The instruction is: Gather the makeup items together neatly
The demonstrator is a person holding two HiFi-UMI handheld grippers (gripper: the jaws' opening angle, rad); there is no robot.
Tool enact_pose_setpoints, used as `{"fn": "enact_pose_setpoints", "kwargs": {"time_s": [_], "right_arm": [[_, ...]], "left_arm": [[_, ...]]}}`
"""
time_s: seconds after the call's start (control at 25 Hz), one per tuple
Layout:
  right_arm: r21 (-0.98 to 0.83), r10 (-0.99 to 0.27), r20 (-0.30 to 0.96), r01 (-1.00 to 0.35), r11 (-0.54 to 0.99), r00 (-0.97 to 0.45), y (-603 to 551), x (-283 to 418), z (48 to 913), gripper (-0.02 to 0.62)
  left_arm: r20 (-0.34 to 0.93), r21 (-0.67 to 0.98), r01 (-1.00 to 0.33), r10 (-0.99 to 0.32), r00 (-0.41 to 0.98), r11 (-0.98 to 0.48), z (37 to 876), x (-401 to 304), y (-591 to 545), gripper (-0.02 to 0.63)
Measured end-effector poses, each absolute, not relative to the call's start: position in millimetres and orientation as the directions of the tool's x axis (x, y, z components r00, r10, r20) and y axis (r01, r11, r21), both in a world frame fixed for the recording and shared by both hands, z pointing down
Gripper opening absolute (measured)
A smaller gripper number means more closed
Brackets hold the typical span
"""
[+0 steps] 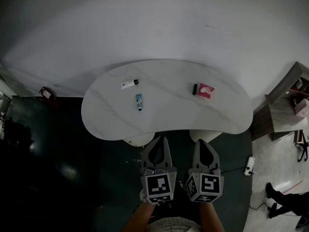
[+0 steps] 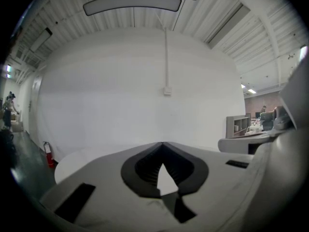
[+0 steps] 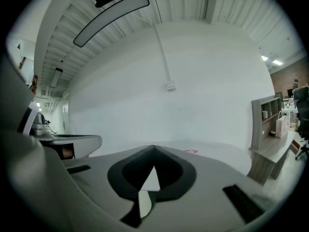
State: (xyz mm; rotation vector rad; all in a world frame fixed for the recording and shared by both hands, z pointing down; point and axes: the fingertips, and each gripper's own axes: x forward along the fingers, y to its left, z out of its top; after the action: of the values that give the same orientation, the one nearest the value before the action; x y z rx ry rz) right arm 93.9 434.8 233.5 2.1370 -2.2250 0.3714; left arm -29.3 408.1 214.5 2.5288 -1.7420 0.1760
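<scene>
Nothing is gathered yet. My left tongs (image 1: 160, 141) and right tongs (image 1: 203, 142) are closed and empty, short of the desk (image 1: 222, 117). The white tube (image 1: 129, 84) and blue tube (image 1: 139, 102) lie well apart from the pink packet (image 1: 206, 90) and what may be a lipstick (image 1: 194, 89).

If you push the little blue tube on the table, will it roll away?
Maybe a bit. The blue tube lies on its side, so a sideways push might roll it. It looks small, so it is probably light. The white table looks smooth, so the tube would likely slide easily too.
</scene>
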Motion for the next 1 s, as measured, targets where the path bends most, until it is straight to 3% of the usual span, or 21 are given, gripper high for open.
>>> {"fn": "enact_pose_setpoints", "kwargs": {"time_s": [1.0], "right_arm": [[-0.161, -0.968, 0.224, -0.984, 0.075, -0.111, 395.3, 130.9, 247.5, -0.005]], "left_arm": [[0.184, 0.006, -0.951, -0.934, 0.305, -0.309, 233.0, 5.1, 378.9, 0.034]]}}
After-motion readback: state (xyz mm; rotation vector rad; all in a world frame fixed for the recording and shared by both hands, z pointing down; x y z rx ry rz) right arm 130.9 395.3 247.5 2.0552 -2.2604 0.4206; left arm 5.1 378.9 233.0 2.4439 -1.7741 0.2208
